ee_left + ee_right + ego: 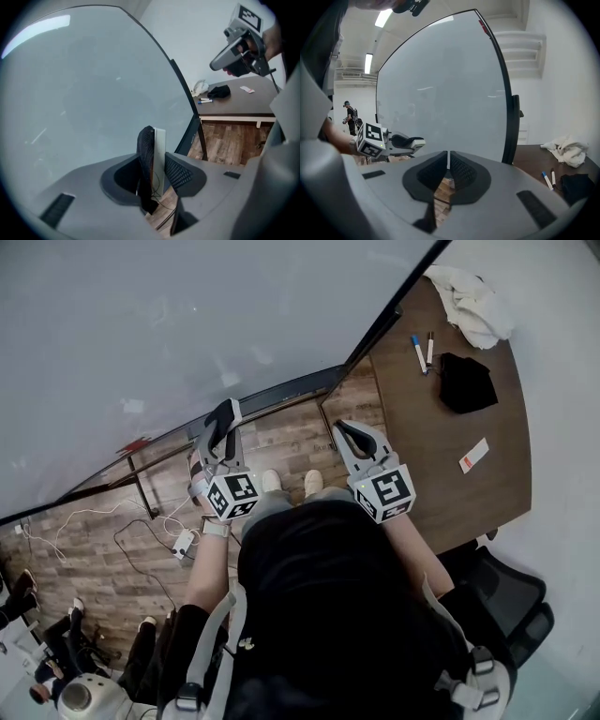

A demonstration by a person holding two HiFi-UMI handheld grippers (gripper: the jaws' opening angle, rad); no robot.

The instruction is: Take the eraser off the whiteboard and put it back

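Fingers (180, 172) of left gripper (155, 157) clamp eraser (151, 140); right gripper (448, 168) fingers (462, 172) pressed together, empty.

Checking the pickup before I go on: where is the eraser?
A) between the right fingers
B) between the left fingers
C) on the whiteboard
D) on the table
B: the eraser sits pinched between the fingers of the left gripper.

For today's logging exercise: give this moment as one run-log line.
left tongs: shut on eraser | right tongs: shut, empty | whiteboard: ahead of both
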